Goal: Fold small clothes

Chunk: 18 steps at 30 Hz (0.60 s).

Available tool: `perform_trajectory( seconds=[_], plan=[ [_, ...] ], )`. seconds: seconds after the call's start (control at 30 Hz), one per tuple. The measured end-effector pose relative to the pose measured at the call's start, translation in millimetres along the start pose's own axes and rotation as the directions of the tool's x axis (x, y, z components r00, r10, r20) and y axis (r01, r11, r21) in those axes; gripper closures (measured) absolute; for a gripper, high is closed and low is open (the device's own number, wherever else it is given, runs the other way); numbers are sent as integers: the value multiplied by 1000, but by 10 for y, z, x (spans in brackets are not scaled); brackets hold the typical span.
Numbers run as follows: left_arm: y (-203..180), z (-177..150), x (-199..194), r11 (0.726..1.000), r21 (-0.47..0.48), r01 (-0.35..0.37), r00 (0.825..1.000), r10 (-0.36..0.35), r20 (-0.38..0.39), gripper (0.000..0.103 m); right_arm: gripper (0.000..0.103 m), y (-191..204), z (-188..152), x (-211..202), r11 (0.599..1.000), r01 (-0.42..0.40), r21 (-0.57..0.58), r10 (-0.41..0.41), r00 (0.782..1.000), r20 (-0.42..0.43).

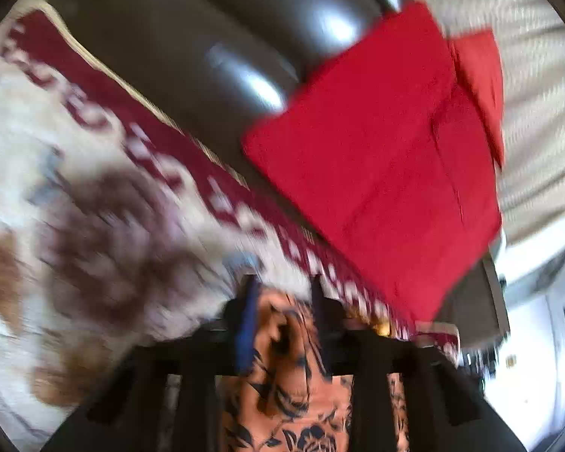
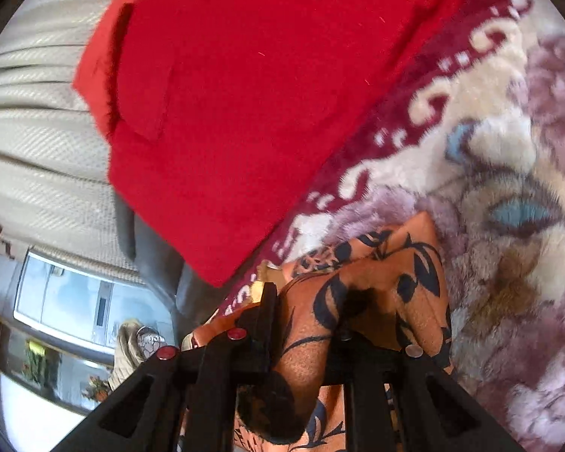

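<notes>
Patterned rug (image 2: 508, 188) below; both hand-held grippers (image 1: 282, 293) (image 2: 305, 301) clamped on orange floral cloth (image 2: 388, 282) between fingers

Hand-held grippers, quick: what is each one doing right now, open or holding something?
Left hand-held gripper: shut on the orange fabric garment with dark blue flower print.
Right hand-held gripper: shut on the same orange garment.

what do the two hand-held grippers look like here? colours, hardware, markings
Both are matte black, with angular cut-out linkage arms leading to two slim fingers. The left hand-held gripper has a blue pad on its left finger; motion blur hides finer detail. The right hand-held gripper shows two round red caps on one linkage and a silver fastener on the other. No cables, labels or sleeves visible.
</notes>
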<state>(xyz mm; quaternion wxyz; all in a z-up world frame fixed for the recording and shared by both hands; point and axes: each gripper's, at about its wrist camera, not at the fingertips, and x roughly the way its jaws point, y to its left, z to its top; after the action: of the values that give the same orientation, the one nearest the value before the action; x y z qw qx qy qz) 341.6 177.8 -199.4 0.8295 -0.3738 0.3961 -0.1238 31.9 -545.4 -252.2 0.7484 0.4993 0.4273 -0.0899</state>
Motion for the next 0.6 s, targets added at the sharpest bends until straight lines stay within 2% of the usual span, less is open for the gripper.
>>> perform_trajectory(
  seconds=[0.07, 0.1, 0.13, 0.17, 0.23, 0.3, 0.37, 0.4, 0.43, 0.47, 0.53, 0.6],
  plan=[
    [-22, 7, -200, 1000, -9, 9, 1000, -9, 9, 65, 74, 56, -15, -75, 1000, -21, -15, 21, 1000, 9],
    [-66, -25, -266, 1000, 11, 16, 1000, -16, 2, 65, 50, 90, -32, -134, 1000, -19, -22, 20, 999, 27],
    [-130, -77, -326, 999, 46, 14, 1000, -13, -11, 60, 19, 131, -60, -224, 999, -17, -28, 19, 998, 63],
    [-225, -181, -386, 995, 102, -3, 999, 7, -40, 53, 12, 162, -95, -343, 999, -32, -29, 35, 993, 113],
    [-325, -360, -413, 987, 160, -4, 996, 18, -87, 44, 12, 234, -158, -615, 996, -73, -57, 83, 973, 215],
    [-417, -597, -356, 978, 207, 8, 988, 24, -152, 41, 13, 365, -200, -738, 994, 21, -110, 2, 978, 209],
    [-465, -781, -246, 972, 236, 11, 975, 42, -219, 41, 24, 574, -342, -686, 963, 125, -237, -92, 985, 146],
    [-476, -874, -148, 970, 241, 6, 964, 59, -259, 41, 34, 652, -408, -623, 942, 171, -289, -142, 983, 118],
    [-488, -949, -58, 969, 245, 4, 955, 68, -287, 41, 55, 739, -506, -508, 909, 220, -355, -206, 975, 77],
    [-501, -994, 7, 967, 254, -1, 950, 80, -302, 41, 64, 821, -627, -352, 866, 253, -431, -266, 963, 32],
    [-565, -1080, 172, 954, 299, -38, 933, 141, -331, 41, 67, 920, -837, -89, 787, 299, -539, -363, 932, -13],
    [-607, -1076, 280, 945, 324, -47, 930, 160, -332, 41, 67, 1005, -1011, 204, 722, 306, -620, -422, 906, -44]
  ],
)
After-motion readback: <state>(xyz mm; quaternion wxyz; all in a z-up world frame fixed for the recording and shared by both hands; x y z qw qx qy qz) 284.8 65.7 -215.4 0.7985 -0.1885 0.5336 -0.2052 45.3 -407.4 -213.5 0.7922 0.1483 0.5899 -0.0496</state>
